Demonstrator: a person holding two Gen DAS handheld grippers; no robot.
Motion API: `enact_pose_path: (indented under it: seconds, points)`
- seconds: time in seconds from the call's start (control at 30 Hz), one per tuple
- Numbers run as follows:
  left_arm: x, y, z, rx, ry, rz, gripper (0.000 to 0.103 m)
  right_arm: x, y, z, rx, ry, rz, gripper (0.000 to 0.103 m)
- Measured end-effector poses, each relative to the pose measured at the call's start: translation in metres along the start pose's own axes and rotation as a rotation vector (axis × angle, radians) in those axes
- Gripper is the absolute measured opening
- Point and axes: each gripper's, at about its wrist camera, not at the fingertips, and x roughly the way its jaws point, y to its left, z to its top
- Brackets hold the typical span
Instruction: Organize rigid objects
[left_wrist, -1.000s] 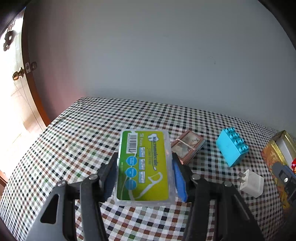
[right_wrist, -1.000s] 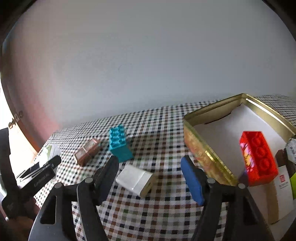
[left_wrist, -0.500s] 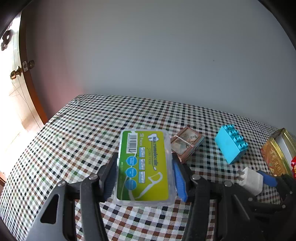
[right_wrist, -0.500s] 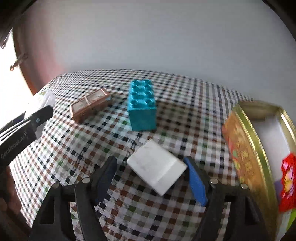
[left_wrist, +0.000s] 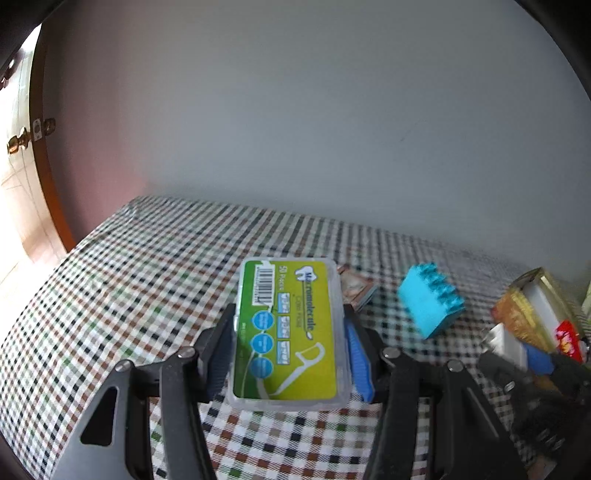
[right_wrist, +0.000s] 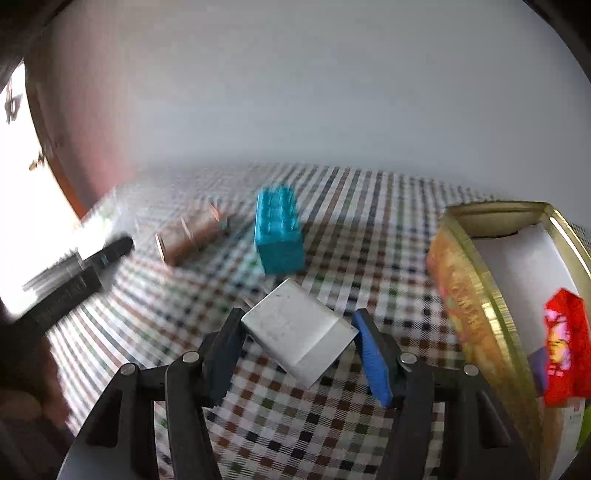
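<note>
While our right claw (right_wrist: 295, 343) closes around the charger (right_wrist: 299, 328), our left claw (left_wrist: 288, 354) grips the floss box (left_wrist: 286, 328).
We judge both light, stiff and slick; flat sides suit best.

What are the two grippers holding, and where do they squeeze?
Left gripper squeezes the green floss-pick box by its long sides. Right gripper is closing around the white plug adapter, touching opposite corners.
</note>
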Motion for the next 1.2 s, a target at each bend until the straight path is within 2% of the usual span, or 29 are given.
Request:
enact_pose_path:
  seconds: [0.2, 0.3, 0.47, 0.73, 0.9, 1.07, 1.2]
  points:
    - [-0.019, -0.016, -0.001, 0.027, -0.132, -0.053, 0.054, -0.052, -0.019, 0.001, 0.049, -0.161, -0.026, 0.061]
    - [-0.023, -0.026, -0.004, 0.031, -0.165, -0.072, 0.054, -0.077, -0.03, 0.002, 0.068, -0.229, -0.044, 0.061]
    - [-0.026, -0.055, -0.013, 0.071, -0.184, -0.059, 0.054, -0.104, -0.038, 0.004, 0.07, -0.318, -0.088, 0.061]
    - [-0.028, -0.108, -0.015, 0.059, -0.206, -0.135, 0.054, -0.121, -0.063, 0.012, 0.113, -0.347, -0.1, 0.061]
    - [-0.025, -0.148, -0.02, 0.095, -0.204, -0.19, 0.054, -0.139, -0.09, 0.017, 0.152, -0.373, -0.108, 0.061]
    - [-0.023, -0.188, -0.024, 0.135, -0.202, -0.236, 0.054, -0.157, -0.121, 0.015, 0.174, -0.395, -0.155, 0.061]
    - [-0.018, -0.223, -0.025, 0.166, -0.196, -0.274, 0.054, -0.158, -0.152, 0.02, 0.199, -0.383, -0.174, 0.061]
